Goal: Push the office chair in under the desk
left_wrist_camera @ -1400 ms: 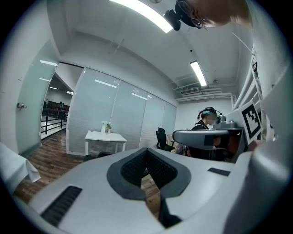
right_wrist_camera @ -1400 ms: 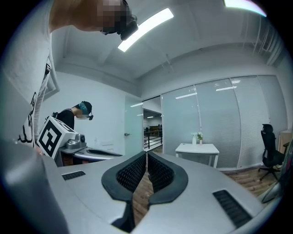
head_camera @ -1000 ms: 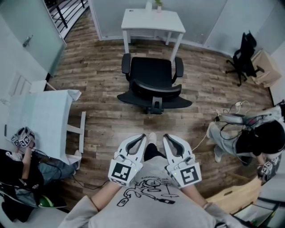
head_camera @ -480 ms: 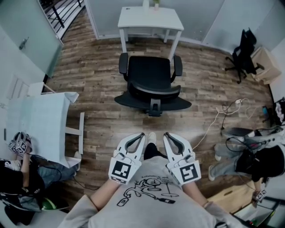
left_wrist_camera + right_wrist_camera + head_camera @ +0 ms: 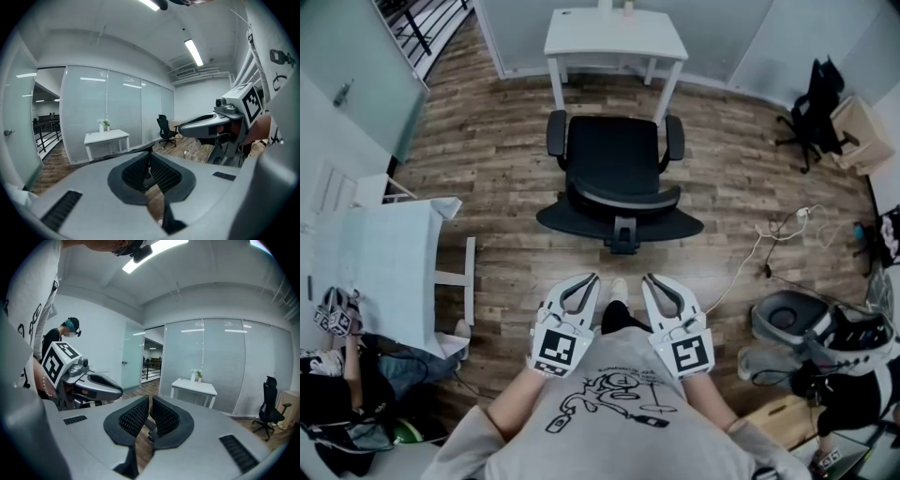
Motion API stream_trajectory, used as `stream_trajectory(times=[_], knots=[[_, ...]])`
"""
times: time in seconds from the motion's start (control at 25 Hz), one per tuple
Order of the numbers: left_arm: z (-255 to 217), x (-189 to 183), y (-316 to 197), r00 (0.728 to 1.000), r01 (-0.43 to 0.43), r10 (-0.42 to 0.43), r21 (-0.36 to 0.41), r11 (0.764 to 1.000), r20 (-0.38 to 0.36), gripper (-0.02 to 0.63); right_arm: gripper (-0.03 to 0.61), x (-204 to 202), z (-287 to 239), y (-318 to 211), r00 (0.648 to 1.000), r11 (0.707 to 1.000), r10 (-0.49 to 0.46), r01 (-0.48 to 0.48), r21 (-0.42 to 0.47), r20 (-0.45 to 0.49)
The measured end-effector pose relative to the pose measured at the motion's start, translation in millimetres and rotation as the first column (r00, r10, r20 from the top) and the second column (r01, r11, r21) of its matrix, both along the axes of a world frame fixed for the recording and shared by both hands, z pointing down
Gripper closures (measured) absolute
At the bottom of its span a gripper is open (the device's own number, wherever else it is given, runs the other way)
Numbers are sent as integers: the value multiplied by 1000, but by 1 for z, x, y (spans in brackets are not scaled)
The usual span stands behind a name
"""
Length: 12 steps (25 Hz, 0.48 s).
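Presently, both claws are clenched and hold nothing: the left claw [image 5: 587, 285] and the right claw [image 5: 654, 285] each show their ribbed dark pads [image 5: 165, 172] pressed together with only air ahead.

Change noted: against the view of a second ago, the chair [image 5: 614, 159] fills more of the head view and the surface [image 5: 614, 33] has slid toward the top edge. Both claws sit slightly lower in front of my chest. I read this as an approach under way, with no contact yet; the chair is well apart from both claws.

Position of the task's thing: the chair stands on the floor [image 5: 502, 159] directly before the surface, backrest [image 5: 623, 199] toward me, seat toward the surface. It is not pushed in. Whether the seat's far edge already passes under the top I cannot settle from this steep angle; it appears just short.

Materials and shapes:
- Chair: black throughout, flat squarish seat, two curved armrests [image 5: 555, 136], a bowed backrest, a dark base below.
- Surface: white, rectangular, smooth, on slim straight legs.
- Floor: wood-grain planks, mottled brown.
- Claws: pale grey moulded shells, smooth, tapering to a point.
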<state>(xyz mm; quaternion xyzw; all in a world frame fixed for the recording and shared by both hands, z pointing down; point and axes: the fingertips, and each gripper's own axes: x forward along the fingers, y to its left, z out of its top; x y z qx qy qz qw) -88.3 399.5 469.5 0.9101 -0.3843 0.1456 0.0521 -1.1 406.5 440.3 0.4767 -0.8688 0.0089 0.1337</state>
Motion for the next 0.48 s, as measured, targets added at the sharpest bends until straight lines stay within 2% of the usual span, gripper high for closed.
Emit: stream_trajectory(times=[0.16, 0.28, 0.48], knots=[[12, 0, -18, 998, -3, 2, 12, 1000, 55, 607, 537, 5, 7, -15, 999, 1000, -17, 17, -9, -35], [27, 2, -31, 994, -15, 16, -8, 1000, 105, 596, 537, 11, 15, -27, 997, 999, -23, 21, -26, -74], [59, 7, -46, 984, -43, 52, -52, 998, 170, 540, 534, 24, 44, -47, 989, 997, -33, 22, -73, -147]])
